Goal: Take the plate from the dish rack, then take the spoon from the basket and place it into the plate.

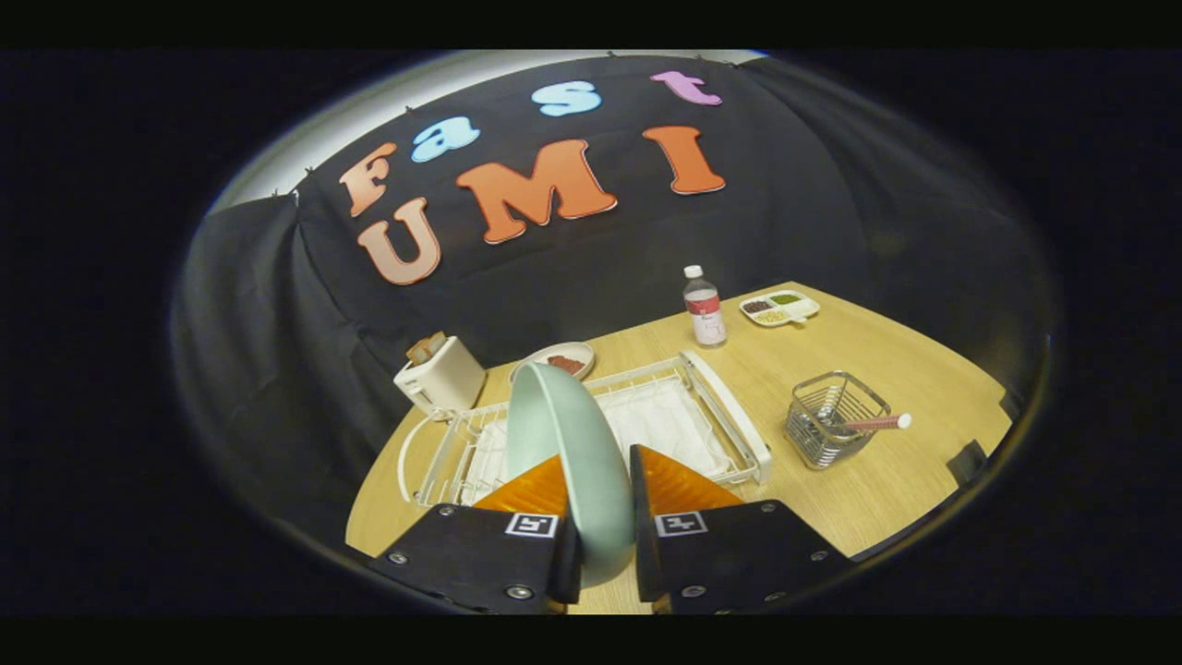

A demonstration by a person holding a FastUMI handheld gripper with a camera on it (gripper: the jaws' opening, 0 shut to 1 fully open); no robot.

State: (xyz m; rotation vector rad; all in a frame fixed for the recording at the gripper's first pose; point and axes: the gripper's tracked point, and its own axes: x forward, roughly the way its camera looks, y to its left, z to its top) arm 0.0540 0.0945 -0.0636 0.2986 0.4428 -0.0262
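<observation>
A pale green plate [563, 443] stands on edge between my two fingers, and my gripper [600, 480] is shut on its rim. The plate is over the white wire dish rack [729, 416], which lies just beyond the fingers on the wooden table; I cannot tell whether it still touches the rack. To the right of the rack stands a wire basket [834, 417]. A spoon with a pink handle [877, 423] leans in it, its white end poking out over the basket's right rim.
A white toaster [441, 377] stands beyond the rack's left end. Behind the rack are a small dish with dark food [565, 357], a clear bottle with a red label [705, 309] and a white divided tray [778, 308]. Bare wooden table [886, 480] lies around the basket.
</observation>
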